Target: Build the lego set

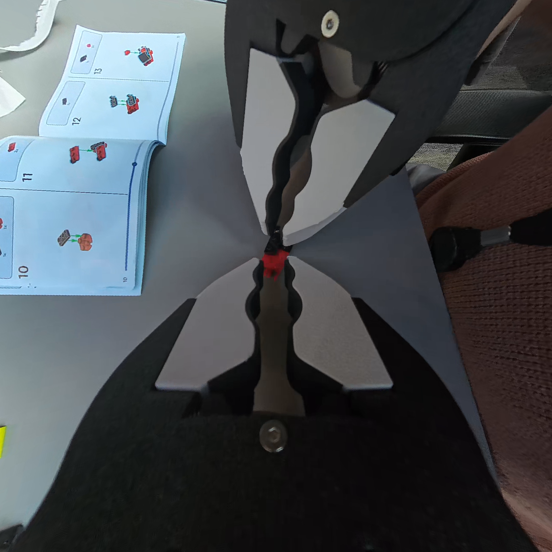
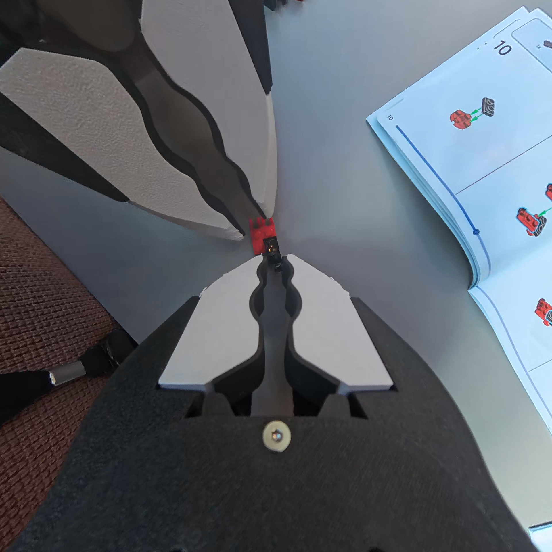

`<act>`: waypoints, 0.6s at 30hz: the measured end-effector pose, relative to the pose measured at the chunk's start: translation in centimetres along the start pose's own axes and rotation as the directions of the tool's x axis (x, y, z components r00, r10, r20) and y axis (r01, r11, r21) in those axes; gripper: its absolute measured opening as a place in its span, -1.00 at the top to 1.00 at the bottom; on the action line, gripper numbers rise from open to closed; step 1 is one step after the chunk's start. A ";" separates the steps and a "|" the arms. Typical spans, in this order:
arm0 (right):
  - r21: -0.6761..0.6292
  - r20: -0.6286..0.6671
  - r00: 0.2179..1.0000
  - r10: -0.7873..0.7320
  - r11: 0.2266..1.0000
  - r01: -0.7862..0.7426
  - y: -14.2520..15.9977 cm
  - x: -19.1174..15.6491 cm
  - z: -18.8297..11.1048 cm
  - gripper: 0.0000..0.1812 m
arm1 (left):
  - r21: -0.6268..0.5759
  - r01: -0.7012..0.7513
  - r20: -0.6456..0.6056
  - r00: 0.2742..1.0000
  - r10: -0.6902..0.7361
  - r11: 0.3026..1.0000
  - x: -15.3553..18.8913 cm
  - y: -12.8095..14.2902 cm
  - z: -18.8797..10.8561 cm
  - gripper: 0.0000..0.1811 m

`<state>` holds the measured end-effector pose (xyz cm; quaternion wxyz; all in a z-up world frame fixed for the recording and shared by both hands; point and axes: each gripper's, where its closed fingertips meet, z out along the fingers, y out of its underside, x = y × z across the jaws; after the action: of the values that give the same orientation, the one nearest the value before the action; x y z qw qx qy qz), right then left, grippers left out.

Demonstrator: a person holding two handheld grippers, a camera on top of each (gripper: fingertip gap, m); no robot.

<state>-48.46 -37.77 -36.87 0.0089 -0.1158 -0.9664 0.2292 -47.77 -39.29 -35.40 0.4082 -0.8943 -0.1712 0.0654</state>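
My left gripper (image 1: 272, 264) is shut on a small red lego piece (image 1: 273, 265), held above the grey table. My right gripper (image 2: 274, 261) is shut on a small black lego piece (image 2: 271, 246). The two grippers meet tip to tip. The black piece (image 1: 274, 242) touches the red piece (image 2: 260, 233). In the left wrist view the right gripper (image 1: 276, 230) comes in from the top. In the right wrist view the left gripper (image 2: 254, 222) comes in from the upper left.
An open instruction booklet (image 1: 80, 209) lies on the grey table (image 1: 191, 209) to the left; it also shows in the right wrist view (image 2: 478, 167). A person's brown knit sleeve (image 1: 501, 328) is at the right. White paper (image 1: 33, 27) lies at the far left.
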 end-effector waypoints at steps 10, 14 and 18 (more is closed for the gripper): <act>-0.014 -0.010 1.000 0.011 1.000 -0.011 0.0 -0.1 0.1 0.87 | 0.013 -0.056 -0.049 0.997 0.057 0.998 0.4 0.0 1.1 0.85; -0.013 -0.014 1.000 0.012 1.000 -0.012 -0.1 -0.1 0.2 0.85 | 0.025 -0.061 -0.041 0.997 0.062 0.998 0.4 -0.2 1.0 0.85; 0.001 -0.006 1.000 0.021 1.000 -0.021 -0.4 -0.2 0.0 0.86 | 0.023 -0.067 -0.033 0.997 0.068 0.997 0.3 -0.4 0.6 0.85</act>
<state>-48.36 -38.10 -36.68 0.0093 -0.1264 -0.9650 0.2296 -47.76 -38.52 -35.51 0.4185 -0.8960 -0.1333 0.0660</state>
